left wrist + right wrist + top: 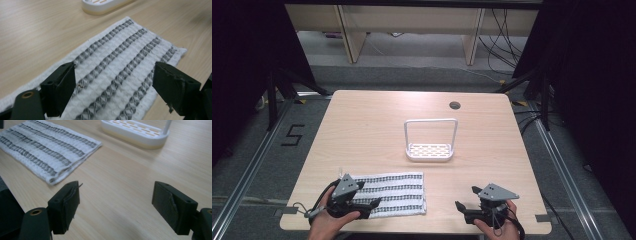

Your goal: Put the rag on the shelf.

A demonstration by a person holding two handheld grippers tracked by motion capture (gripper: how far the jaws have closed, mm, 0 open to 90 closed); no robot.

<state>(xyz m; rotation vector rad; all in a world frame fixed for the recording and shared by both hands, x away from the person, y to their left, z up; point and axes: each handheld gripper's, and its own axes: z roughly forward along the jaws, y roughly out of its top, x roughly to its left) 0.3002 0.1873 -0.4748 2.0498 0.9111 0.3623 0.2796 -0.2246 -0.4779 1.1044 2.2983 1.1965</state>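
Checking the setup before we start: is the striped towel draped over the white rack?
No, the towel lies flat on the table, apart from the rack.

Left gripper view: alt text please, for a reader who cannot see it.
The left hand-held gripper, jaws open, is over a folded white towel with grey stripes lying on a light wooden table. A white plastic rack base sits beyond the towel.

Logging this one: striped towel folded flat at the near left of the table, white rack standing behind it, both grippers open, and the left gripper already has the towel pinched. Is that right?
Not quite. The left gripper has not pinched the towel: the left gripper view shows its jaws spread wide above the flat cloth. The rest holds: the white rack stands behind, and the right gripper is open.
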